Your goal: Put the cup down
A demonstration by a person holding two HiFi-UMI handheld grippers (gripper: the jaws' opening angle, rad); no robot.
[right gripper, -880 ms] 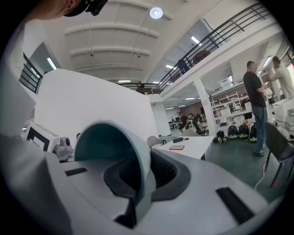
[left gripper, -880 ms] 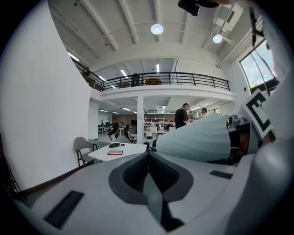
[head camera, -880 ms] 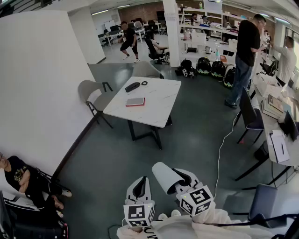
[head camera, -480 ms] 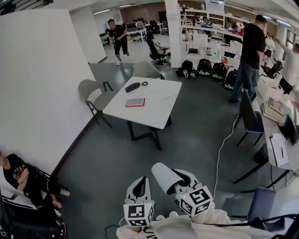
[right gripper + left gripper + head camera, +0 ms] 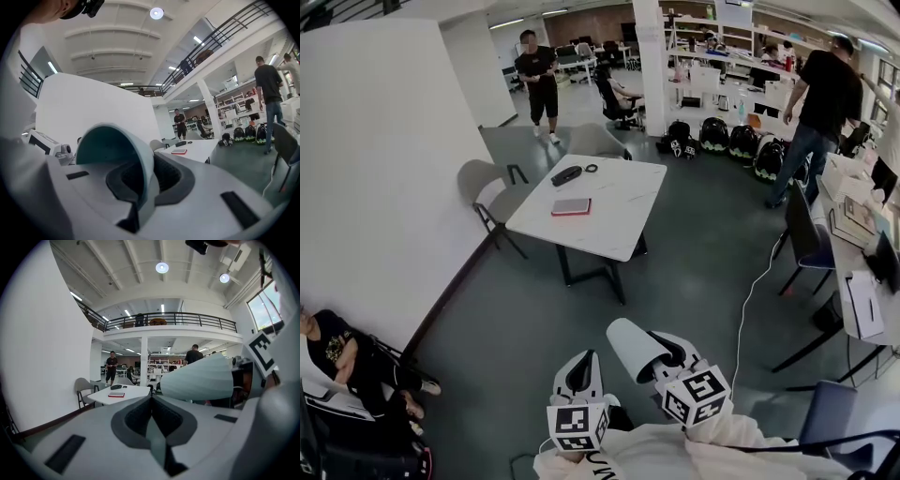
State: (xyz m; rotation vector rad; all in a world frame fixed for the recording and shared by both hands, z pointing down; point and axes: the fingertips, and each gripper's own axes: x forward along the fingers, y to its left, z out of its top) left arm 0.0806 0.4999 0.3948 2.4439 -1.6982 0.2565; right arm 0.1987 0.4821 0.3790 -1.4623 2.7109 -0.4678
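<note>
1. We see the right gripper (image 5: 144,185) clamped almost shut on the cup (image 5: 111,145). Its jaws pinch the cup's wall at the rim, one inside and one outside, the same hold as in the earlier frames.
2. The left gripper (image 5: 152,420) has its jaws together with nothing between them. It sits just beside the right gripper low in the head view, as it did before.
3. Both grippers and the cup have hardly shifted in the head view since the earlier frames.
4. What differs lies farther out. The person in black (image 5: 536,73) at the back, leaning mid-stride before, now stands upright. The second person in black (image 5: 825,103) at the right has stepped farther right.
5. We find the cup smooth and pale blue-green on the outside. In the right gripper view its inside shows a deeper teal.
6. The cup lies on its side in the air over the grey floor (image 5: 675,272), closed end pointing forward and open mouth toward the right gripper.
7. It is well apart from the white table (image 5: 614,220), which carries a red-edged flat thing (image 5: 571,205).
</note>
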